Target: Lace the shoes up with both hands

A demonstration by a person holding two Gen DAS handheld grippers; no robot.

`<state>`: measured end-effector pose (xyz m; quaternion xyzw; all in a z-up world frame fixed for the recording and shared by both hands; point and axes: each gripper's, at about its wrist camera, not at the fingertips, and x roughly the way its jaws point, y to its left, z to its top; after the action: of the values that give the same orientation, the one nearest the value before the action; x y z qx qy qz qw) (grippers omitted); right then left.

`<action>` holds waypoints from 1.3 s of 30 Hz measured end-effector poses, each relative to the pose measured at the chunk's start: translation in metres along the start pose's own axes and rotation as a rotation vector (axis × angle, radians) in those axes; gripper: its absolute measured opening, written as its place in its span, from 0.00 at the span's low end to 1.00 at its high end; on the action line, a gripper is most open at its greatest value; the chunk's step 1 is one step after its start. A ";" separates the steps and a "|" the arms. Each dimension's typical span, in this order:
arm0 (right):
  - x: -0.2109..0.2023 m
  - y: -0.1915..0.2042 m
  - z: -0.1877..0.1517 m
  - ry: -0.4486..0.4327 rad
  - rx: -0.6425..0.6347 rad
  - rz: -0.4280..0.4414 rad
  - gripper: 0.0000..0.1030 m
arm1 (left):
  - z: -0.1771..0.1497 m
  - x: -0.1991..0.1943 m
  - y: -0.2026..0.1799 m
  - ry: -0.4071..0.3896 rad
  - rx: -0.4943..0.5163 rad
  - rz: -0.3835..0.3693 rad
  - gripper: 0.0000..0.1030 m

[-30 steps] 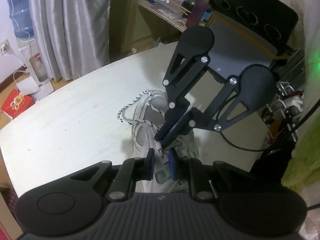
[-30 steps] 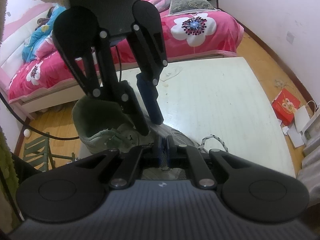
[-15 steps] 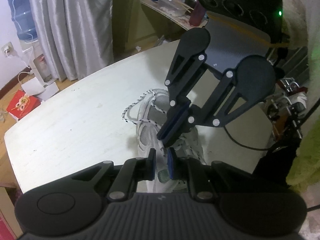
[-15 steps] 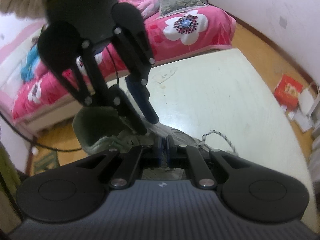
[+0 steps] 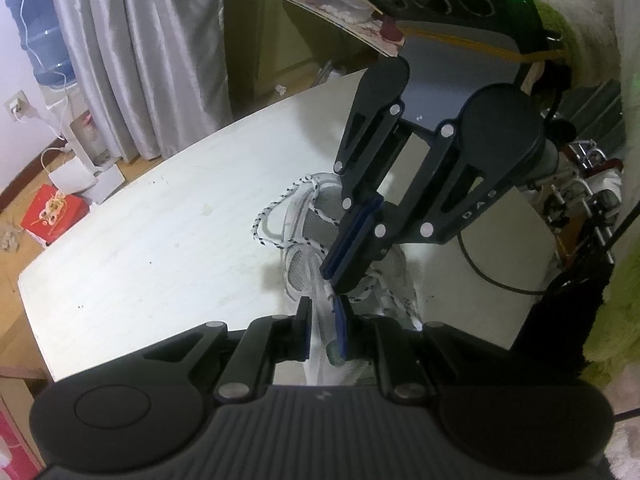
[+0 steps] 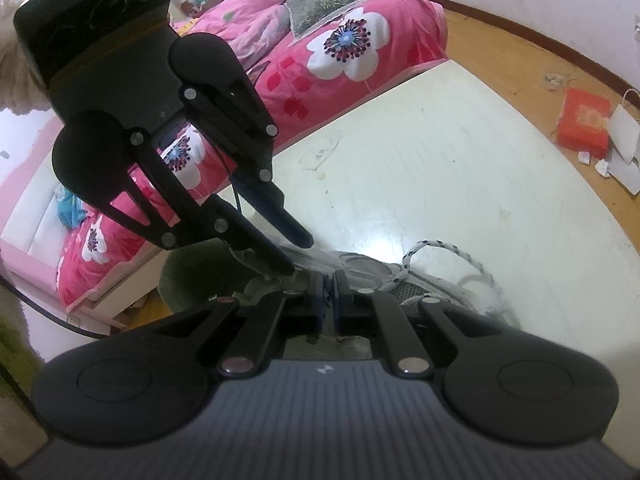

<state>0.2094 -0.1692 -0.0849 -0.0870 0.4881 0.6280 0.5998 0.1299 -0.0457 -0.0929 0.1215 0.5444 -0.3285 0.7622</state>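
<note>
White table bears one shoe; right gripper fingers pressed together, left gripper pinching its tongue.

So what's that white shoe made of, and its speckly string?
The shoe looks like white fabric with grey mesh panels; tiny holes show in them. The lace seems a woven cord, white with dark flecks, looping limply on the table, which looks like painted wood, slightly glossy.
</note>
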 end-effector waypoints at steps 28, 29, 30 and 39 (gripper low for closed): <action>-0.022 0.007 -0.011 -0.069 0.012 -0.107 0.06 | -0.014 -0.004 0.009 -0.047 0.012 -0.030 0.01; -0.027 0.008 -0.014 -0.069 0.012 -0.133 0.06 | -0.015 -0.005 0.008 -0.050 0.011 -0.027 0.01; -0.032 0.009 -0.016 -0.069 0.013 -0.157 0.06 | -0.016 -0.006 0.007 -0.053 0.009 -0.024 0.01; -0.021 0.017 -0.024 0.025 -0.055 -0.282 0.06 | -0.023 -0.022 0.005 -0.041 -0.017 0.023 0.01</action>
<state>0.1894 -0.1971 -0.0742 -0.1790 0.4612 0.5493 0.6735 0.1114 -0.0216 -0.0819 0.1146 0.5298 -0.3177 0.7780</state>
